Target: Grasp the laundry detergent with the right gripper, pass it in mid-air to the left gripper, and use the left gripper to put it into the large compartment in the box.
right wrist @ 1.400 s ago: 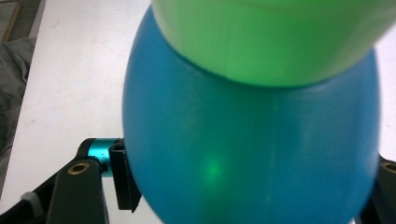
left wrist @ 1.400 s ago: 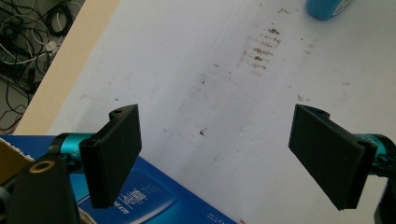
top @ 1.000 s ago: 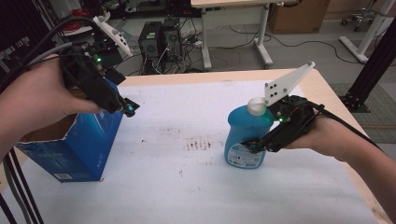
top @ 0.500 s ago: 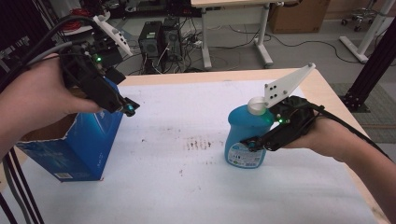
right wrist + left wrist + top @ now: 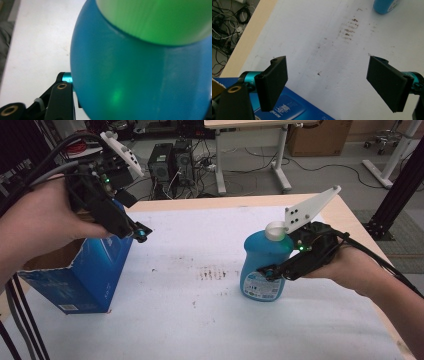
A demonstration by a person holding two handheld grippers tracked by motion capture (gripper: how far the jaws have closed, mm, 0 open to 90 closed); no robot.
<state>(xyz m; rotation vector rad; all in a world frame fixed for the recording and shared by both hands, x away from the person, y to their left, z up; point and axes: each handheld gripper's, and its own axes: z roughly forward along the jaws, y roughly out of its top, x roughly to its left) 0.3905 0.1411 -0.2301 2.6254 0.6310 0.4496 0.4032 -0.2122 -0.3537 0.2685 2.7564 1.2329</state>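
A blue bottle with a white cap stands upright on the white-covered table, right of the middle. My right gripper is shut on its body from the right; in the right gripper view the bottle is pressed against one black finger. An open blue cardboard box stands at the table's left edge. My left gripper hovers over the box's near corner, tilted down toward the table. Its jaws stand wide open with nothing between them, above the box. The bottle's base shows farther off.
Brown stains mark the sheet between box and bottle. The wooden table edge runs behind and to the right. Computer towers, cables and desk legs stand on the floor beyond. A black frame post rises at the far right.
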